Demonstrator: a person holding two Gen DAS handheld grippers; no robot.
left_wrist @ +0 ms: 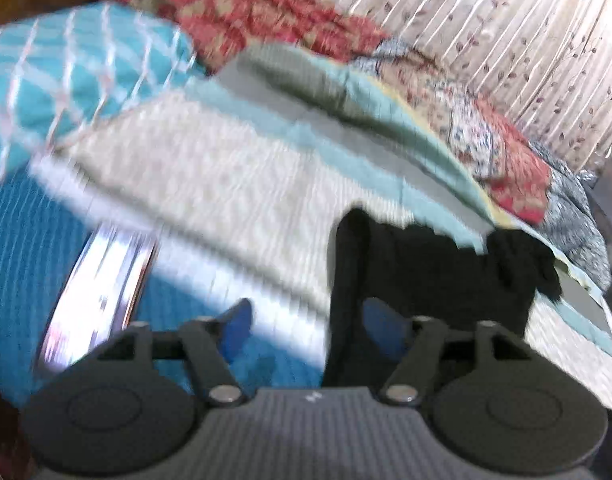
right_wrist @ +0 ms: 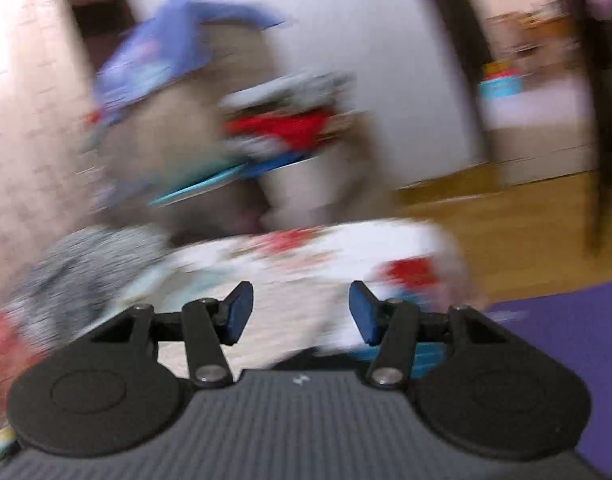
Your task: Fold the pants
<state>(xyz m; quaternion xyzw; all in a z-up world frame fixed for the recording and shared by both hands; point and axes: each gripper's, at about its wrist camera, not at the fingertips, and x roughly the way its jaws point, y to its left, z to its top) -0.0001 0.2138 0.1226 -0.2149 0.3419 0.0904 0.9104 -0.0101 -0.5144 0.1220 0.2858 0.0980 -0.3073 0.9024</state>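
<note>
Left wrist view: the left gripper point(left_wrist: 306, 324) has its jaws apart, with nothing between the blue pads point(left_wrist: 237, 326). The black pants point(left_wrist: 430, 268) lie bunched just ahead of the right-hand jaw, partly behind its pad, on a white textured bedspread point(left_wrist: 209, 184); whether cloth and pad touch cannot be told through the blur. A teal patterned pillow point(left_wrist: 69, 76) lies far ahead to the left of the jaws. Right wrist view: the right gripper point(right_wrist: 301, 316) likewise has its jaws apart and empty, above a white floral fabric point(right_wrist: 306, 256); a purple mat point(right_wrist: 578, 320) lies to the right of the jaws. A small pale mark on each gripper body is unreadable; no other writing is legible.
</note>
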